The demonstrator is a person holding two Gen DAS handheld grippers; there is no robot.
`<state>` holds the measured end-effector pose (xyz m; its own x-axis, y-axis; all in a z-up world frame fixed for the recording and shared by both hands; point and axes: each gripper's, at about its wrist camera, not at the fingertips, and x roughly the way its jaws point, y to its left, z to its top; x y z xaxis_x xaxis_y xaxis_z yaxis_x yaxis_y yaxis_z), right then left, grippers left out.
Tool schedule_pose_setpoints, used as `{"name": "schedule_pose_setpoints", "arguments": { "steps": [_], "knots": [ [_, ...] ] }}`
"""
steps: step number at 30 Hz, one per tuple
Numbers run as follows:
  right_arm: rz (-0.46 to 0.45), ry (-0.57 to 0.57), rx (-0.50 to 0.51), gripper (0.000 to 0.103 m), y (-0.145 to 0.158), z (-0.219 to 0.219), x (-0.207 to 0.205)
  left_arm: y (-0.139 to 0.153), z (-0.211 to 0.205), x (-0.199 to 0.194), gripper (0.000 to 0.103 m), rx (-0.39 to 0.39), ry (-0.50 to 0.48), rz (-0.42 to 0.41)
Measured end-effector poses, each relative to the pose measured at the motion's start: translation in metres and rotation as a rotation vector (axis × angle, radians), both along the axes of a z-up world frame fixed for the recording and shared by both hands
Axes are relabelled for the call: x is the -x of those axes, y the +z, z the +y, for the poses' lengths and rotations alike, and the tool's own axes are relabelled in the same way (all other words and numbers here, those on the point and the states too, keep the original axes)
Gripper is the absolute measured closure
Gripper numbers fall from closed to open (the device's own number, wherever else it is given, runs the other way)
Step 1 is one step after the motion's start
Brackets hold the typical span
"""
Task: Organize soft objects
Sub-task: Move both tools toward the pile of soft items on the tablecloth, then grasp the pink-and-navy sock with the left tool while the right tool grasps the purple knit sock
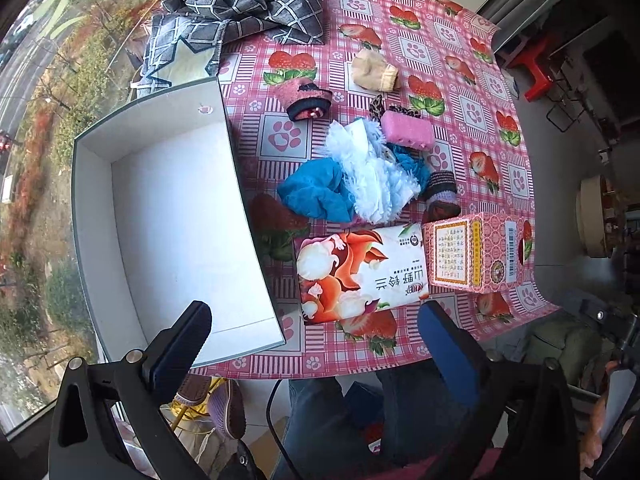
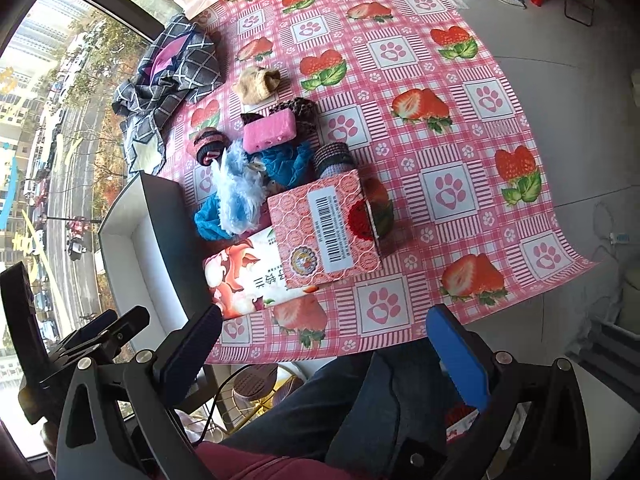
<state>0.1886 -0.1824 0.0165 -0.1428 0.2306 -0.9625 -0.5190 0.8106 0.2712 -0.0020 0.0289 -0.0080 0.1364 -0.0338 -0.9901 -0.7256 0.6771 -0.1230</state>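
An empty white box (image 1: pixel 172 224) sits at the table's left edge; it also shows in the right wrist view (image 2: pixel 136 236). Beside it lies a pile of soft things: a blue cloth (image 1: pixel 316 194), a white fluffy cloth (image 1: pixel 372 172), a pink sponge (image 1: pixel 407 130) (image 2: pixel 270 130), a pink-and-black sock (image 1: pixel 308 98), a beige sock (image 1: pixel 374 70) and a dark rolled sock (image 1: pixel 442 190). A tissue pack (image 1: pixel 360 272) and a pink carton (image 1: pixel 476 254) (image 2: pixel 326 228) lie nearer. My left gripper (image 1: pixel 316 348) is open and empty above the near table edge. My right gripper (image 2: pixel 328 356) is open and empty.
A grey checked cloth (image 1: pixel 240 12) is heaped at the far left corner by the window. The strawberry-print tablecloth (image 2: pixel 460 128) covers the table. A red stool (image 1: pixel 538 70) stands on the floor beyond. The person's legs are under the near edge.
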Motion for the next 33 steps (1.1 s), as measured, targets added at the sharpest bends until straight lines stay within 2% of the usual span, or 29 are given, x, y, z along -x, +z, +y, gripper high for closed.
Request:
{"name": "schedule_pose_setpoints", "arguments": {
  "steps": [5, 11, 15, 19, 24, 27, 29, 33],
  "knots": [
    [-0.033, -0.023, 0.029, 0.0, 0.003, -0.005, -0.025, -0.008, 0.014, -0.02, 0.0, 0.056, 0.006, 0.031],
    [-0.024, -0.028, 0.071, 0.0, -0.012, -0.002, -0.061, -0.023, 0.035, -0.051, 0.0, 0.061, 0.034, 0.045],
    [0.031, 0.001, 0.097, 0.0, -0.041, 0.012, -0.085, -0.04, 0.057, -0.073, 0.0, 0.067, 0.073, 0.08],
    [0.088, 0.069, 0.105, 0.0, -0.071, 0.034, -0.101, -0.054, 0.082, -0.099, 0.0, 0.047, 0.107, 0.069],
    [0.192, 0.162, 0.142, 0.0, -0.116, 0.066, -0.115, -0.08, 0.104, -0.136, 0.0, 0.046, 0.118, 0.1],
    [0.24, 0.224, 0.164, 0.0, -0.141, 0.085, -0.119, -0.099, 0.112, -0.154, 0.0, 0.044, 0.11, 0.118],
    [0.302, 0.254, 0.167, 0.0, -0.157, 0.095, -0.119, -0.115, 0.117, -0.165, 0.0, 0.048, 0.109, 0.141],
    [0.379, 0.311, 0.182, 0.0, -0.186, 0.11, -0.117, -0.141, 0.131, -0.177, 0.0, 0.037, 0.148, 0.193]
  ]
}}
